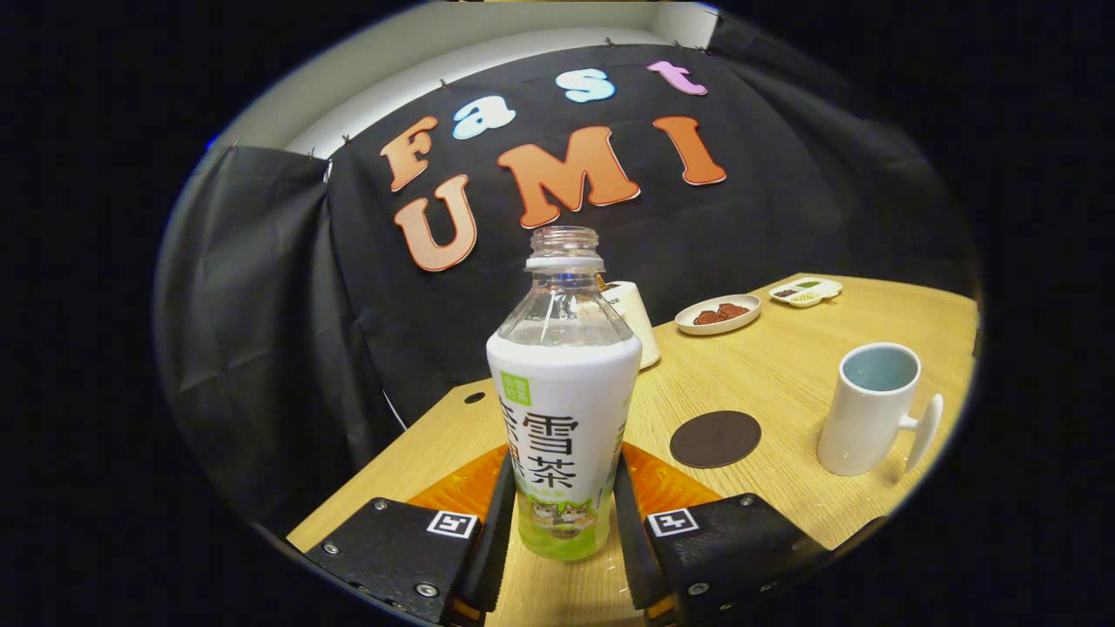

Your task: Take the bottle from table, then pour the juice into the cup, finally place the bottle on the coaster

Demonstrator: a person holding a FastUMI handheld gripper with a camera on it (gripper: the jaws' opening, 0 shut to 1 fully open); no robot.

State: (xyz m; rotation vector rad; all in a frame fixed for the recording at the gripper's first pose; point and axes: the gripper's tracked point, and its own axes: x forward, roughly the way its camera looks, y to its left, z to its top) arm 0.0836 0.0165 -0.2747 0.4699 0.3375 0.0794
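Note:
An open clear bottle [564,409] with a white and green label and no cap stands upright between my fingers. My gripper [562,466] is shut on it, one finger pressing each side of the lower label. I cannot tell whether its base rests on the wooden table [784,357] or hangs just above it. A round dark coaster [715,439] lies on the table just beyond the right finger. Further right of the coaster stands a white cup [871,409], pale blue inside, its handle pointing right.
A white cylinder [634,322] stands right behind the bottle. At the table's far side sit a plate of brown food [719,314] and a small divided dish [806,292]. The table's left edge runs close to the left finger, with black cloth beyond.

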